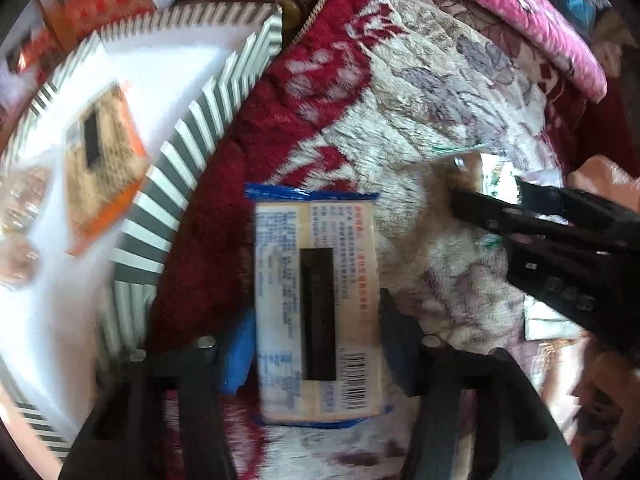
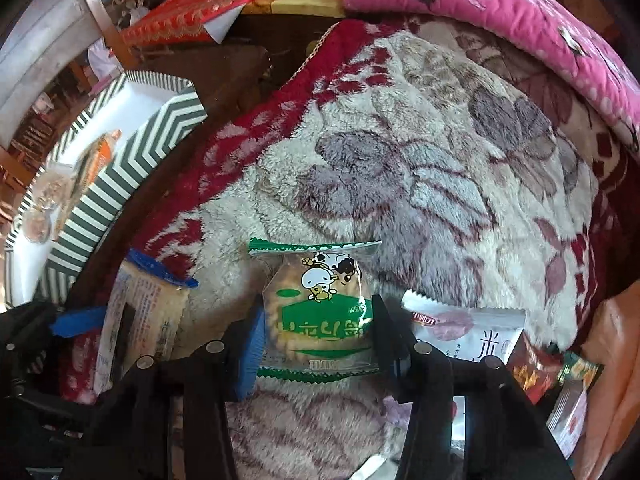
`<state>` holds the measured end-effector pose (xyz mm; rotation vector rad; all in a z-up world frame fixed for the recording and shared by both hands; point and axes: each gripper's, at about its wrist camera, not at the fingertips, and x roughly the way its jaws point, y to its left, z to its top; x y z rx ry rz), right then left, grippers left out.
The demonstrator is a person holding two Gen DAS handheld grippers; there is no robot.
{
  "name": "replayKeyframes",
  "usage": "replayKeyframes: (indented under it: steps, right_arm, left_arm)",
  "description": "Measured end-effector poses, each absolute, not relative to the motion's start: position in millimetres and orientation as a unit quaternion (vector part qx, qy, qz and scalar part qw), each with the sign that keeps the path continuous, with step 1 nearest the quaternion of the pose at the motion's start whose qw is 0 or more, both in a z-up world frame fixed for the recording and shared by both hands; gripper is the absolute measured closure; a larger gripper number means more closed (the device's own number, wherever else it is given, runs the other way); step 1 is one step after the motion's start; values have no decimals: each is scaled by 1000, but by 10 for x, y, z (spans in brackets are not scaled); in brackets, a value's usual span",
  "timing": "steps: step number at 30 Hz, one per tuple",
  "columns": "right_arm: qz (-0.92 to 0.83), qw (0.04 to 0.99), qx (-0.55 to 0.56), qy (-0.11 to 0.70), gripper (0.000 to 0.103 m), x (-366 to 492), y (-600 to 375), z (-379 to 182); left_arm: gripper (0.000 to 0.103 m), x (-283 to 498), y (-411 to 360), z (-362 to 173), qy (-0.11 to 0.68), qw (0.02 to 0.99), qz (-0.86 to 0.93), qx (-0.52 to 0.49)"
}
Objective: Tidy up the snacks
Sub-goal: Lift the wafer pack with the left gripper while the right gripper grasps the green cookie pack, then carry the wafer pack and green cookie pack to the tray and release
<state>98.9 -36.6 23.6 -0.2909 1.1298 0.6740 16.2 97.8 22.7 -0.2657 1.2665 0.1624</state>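
Observation:
In the left wrist view a blue-edged cream snack packet lies back side up on the plush blanket, and my left gripper is shut on its long sides. The right wrist view has my right gripper shut on a green cookie packet with a cartoon cow, its pads against both sides. The blue-edged packet also shows at the lower left of that view. A striped white box stands to the left, holding an orange packet and other blurred snacks.
More packets lie right of the right gripper: a white one and a dark red one. A pink quilt runs along the far side. The right gripper's black body reaches in at the right of the left wrist view.

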Motion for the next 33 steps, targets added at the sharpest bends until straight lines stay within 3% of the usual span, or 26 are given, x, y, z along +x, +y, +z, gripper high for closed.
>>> replayKeyframes:
  steps: [16, 33]
  right_arm:
    - [300, 808, -78, 501, 51, 601, -933, 591]
    - [325, 809, -92, 481, 51, 382, -707, 821]
  left_arm:
    - [49, -71, 853, 678, 542, 833, 74, -85]
    - [49, -287, 1061, 986, 512, 849, 91, -91]
